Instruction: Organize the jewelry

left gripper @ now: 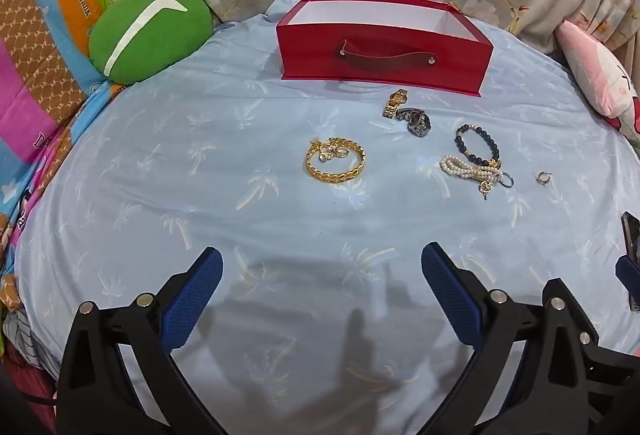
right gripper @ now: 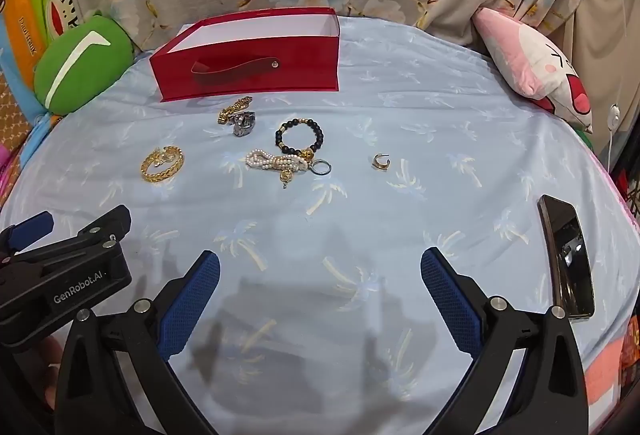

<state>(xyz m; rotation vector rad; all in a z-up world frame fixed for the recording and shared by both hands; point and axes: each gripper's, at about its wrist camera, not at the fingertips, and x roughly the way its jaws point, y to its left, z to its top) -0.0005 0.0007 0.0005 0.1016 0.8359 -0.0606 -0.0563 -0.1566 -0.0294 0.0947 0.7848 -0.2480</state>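
A red open box (left gripper: 384, 61) (right gripper: 248, 69) with a strap handle stands at the back of the blue sheet. In front of it lie a gold watch (left gripper: 395, 103) (right gripper: 234, 109), a grey watch (left gripper: 418, 121) (right gripper: 244, 123), a gold bangle (left gripper: 335, 163) (right gripper: 162, 163) with small rings inside, a black bead bracelet (left gripper: 478, 145) (right gripper: 299, 137), a pearl strand (left gripper: 468, 171) (right gripper: 276, 161) and a lone earring (left gripper: 544, 177) (right gripper: 381, 161). My left gripper (left gripper: 322, 263) and right gripper (right gripper: 320, 265) are open, empty, well short of the jewelry.
A green cushion (left gripper: 150, 31) (right gripper: 82, 65) lies back left, a pink plush pillow (left gripper: 600, 79) (right gripper: 532, 67) back right. A black phone (right gripper: 566, 255) lies on the sheet at the right. The left gripper's body (right gripper: 64, 267) shows at the left of the right wrist view.
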